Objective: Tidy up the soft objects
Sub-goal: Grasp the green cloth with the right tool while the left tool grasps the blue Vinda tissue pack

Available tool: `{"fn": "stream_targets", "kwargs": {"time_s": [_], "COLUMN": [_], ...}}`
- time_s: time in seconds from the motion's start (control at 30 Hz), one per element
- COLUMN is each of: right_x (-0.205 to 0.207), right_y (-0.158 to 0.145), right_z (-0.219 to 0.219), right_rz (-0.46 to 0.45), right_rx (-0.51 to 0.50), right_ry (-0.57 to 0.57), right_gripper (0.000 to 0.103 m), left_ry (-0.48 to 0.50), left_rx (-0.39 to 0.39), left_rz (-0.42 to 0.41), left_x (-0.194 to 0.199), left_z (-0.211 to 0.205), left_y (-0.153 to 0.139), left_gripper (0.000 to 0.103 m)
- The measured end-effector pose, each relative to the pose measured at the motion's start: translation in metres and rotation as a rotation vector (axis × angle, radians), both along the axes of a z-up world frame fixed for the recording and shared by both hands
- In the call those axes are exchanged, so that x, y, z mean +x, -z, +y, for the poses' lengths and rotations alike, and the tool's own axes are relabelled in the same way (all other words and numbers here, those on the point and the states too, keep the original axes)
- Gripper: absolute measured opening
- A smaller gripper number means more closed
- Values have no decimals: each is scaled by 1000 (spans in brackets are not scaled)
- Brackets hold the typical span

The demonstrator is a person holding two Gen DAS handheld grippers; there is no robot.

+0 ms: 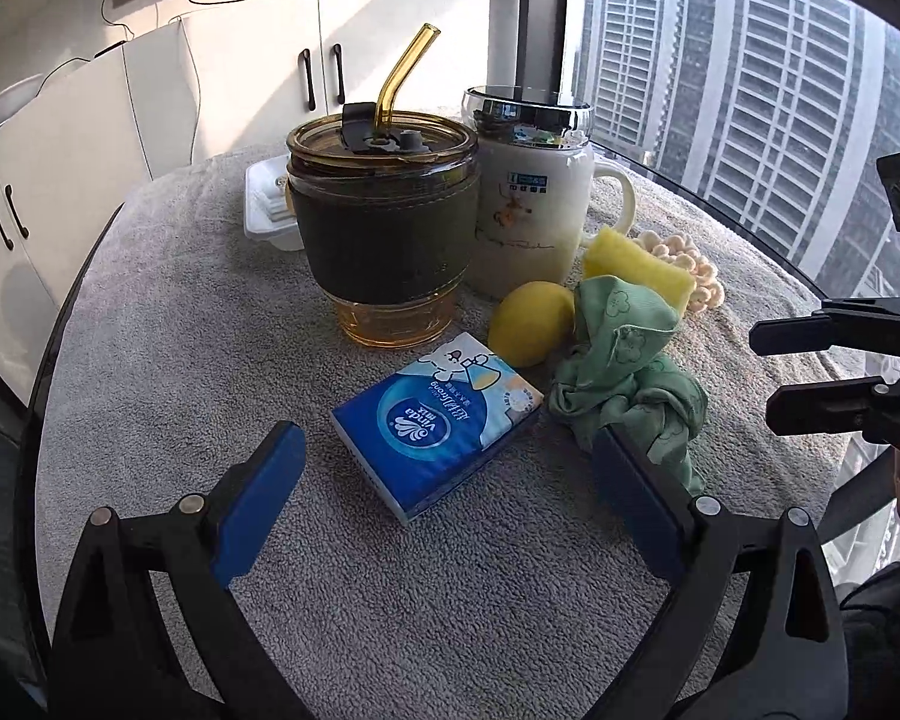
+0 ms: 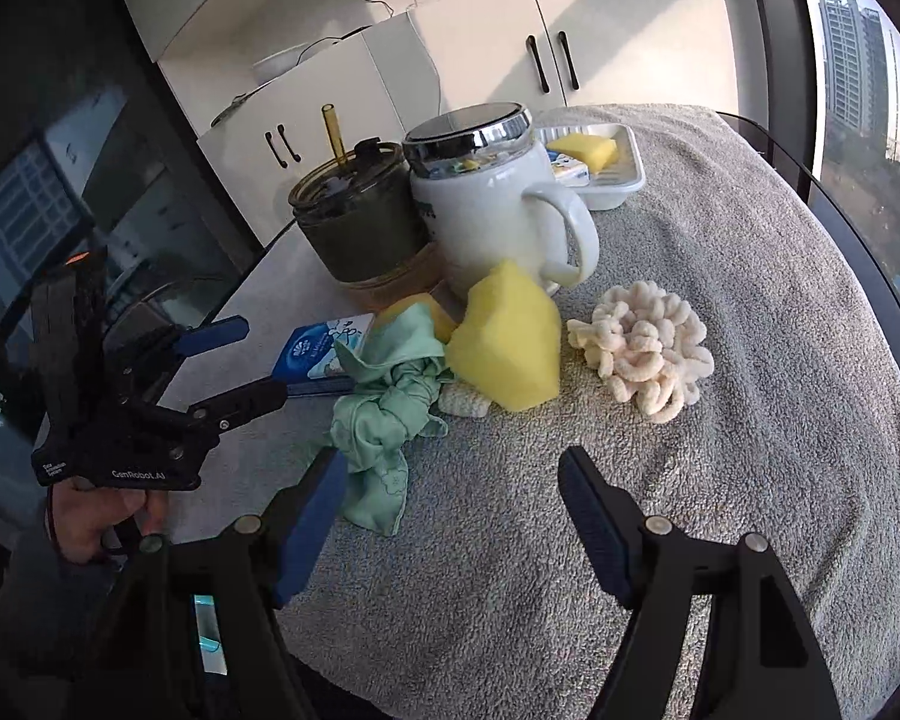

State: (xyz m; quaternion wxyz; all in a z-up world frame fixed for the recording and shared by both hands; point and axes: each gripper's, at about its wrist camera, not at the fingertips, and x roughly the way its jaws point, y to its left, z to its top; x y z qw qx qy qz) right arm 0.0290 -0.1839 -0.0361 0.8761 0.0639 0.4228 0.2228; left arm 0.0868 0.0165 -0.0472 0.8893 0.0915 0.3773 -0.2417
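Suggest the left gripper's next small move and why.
Probably ease the left gripper forward and down over the blue tissue pack. Its jaws are open, the pack lies flat on the grey towel just ahead between the fingers, and the white tray behind the cups already holds soft items.

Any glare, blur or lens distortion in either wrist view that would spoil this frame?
Left wrist view: sharp; fisheye bows the towers outside, the bright window doesn't wash out the tissue pack. Right wrist view: daylight blows out the window strip, the left side is dark, yet the yellow sponge stays clear.
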Motion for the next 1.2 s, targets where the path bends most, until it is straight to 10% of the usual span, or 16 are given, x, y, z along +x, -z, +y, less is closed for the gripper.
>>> {"fn": "stream_targets", "kwargs": {"time_s": [0.5, 0.7, 1.2], "right_x": [17, 23, 20], "right_y": [22, 26, 32], "right_z": [58, 73, 82], "right_rz": [-20, -22, -7], "right_rx": [-110, -137, -135], "right_ry": [-29, -57, -81], "right_gripper": [74, 58, 39], "left_ry": [122, 201, 213], "left_rx": [103, 172, 109], "left_rz": [54, 71, 135], "left_x": [39, 37, 47], "left_z": [8, -9, -3], "left_y": [21, 30, 28], "left_gripper": [98, 98, 85]}}
